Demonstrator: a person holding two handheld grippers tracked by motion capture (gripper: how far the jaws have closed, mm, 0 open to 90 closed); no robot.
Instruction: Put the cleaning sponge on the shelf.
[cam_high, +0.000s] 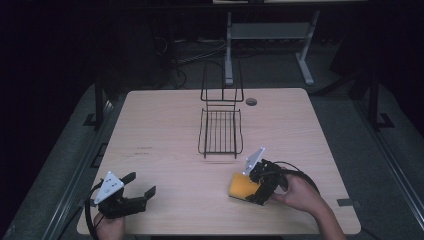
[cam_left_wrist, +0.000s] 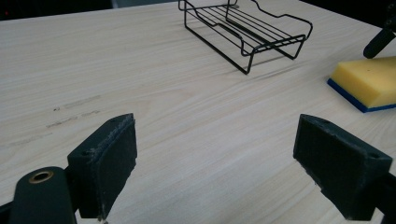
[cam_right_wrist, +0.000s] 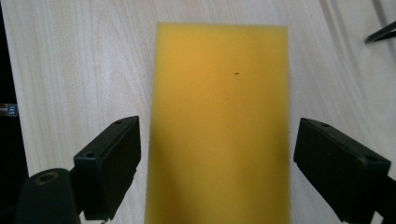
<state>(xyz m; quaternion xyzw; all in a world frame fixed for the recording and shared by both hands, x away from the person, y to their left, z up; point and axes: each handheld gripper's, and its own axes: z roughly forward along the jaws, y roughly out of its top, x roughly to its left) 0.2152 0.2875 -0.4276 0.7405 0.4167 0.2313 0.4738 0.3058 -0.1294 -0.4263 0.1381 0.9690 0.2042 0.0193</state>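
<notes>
A yellow sponge (cam_high: 240, 187) with a blue underside lies flat on the wooden table (cam_high: 165, 130), front right. My right gripper (cam_high: 256, 189) is open and straddles its near end; in the right gripper view the sponge (cam_right_wrist: 219, 121) runs between the two spread fingers (cam_right_wrist: 109, 168) without touching them. My left gripper (cam_high: 142, 186) is open at the front left corner, low over bare wood with nothing between its fingers (cam_left_wrist: 105, 161). From it the sponge (cam_left_wrist: 366, 81) lies off to the right.
A black wire rack (cam_high: 220, 117) with a raised back stands mid-table, beyond both grippers, and it is empty (cam_left_wrist: 247, 30). A small round hole (cam_high: 251, 101) sits in the tabletop at the back. Table edges lie close behind both hands.
</notes>
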